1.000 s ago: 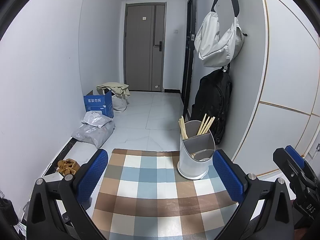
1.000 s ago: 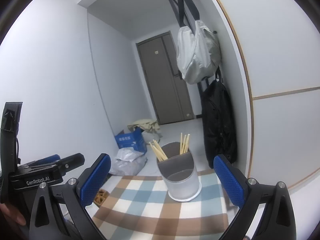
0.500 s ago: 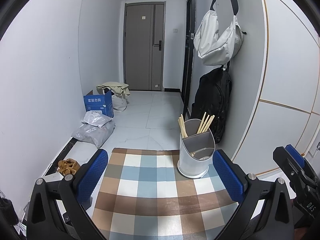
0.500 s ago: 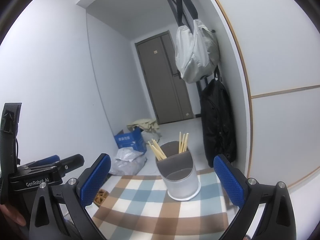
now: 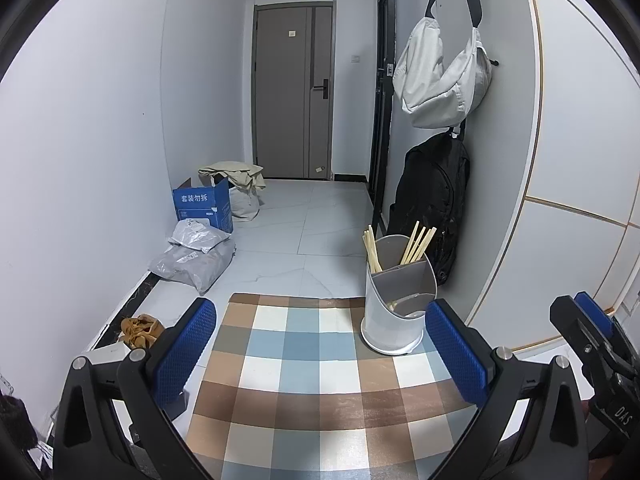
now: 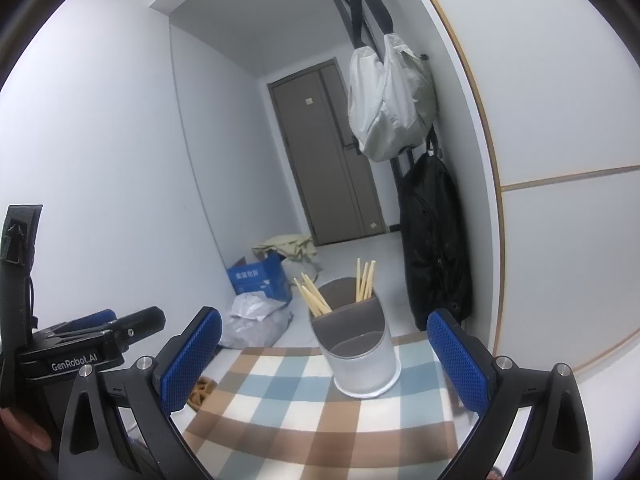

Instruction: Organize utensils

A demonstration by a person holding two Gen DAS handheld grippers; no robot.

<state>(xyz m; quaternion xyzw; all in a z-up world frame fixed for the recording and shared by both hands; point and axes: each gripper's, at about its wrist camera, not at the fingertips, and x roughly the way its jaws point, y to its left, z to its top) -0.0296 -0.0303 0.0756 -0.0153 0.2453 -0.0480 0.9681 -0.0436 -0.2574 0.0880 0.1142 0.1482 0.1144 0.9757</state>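
Observation:
A grey divided utensil holder (image 5: 394,312) (image 6: 362,354) stands upright at the far right of a checked cloth (image 5: 316,372) (image 6: 320,404). Wooden chopsticks (image 5: 416,242) (image 6: 365,280) stick out of its two rear compartments. The front compartment shows pale handle tips in the left wrist view. My left gripper (image 5: 320,356) is open over the cloth, nothing between its blue pads. My right gripper (image 6: 320,364) is open too, a short way in front of the holder. Each view shows the other gripper at its edge.
A black backpack (image 5: 434,200) and a pale bag (image 5: 440,76) hang on the right wall behind the holder. On the floor at left lie grey parcels (image 5: 192,256), a blue box (image 5: 204,206) and a brown rag (image 5: 138,330). A grey door (image 5: 294,92) closes the corridor.
The left view hardly moves. In the right wrist view the holder drifts slightly left and the view tilts up a little; both grippers stay open and empty.

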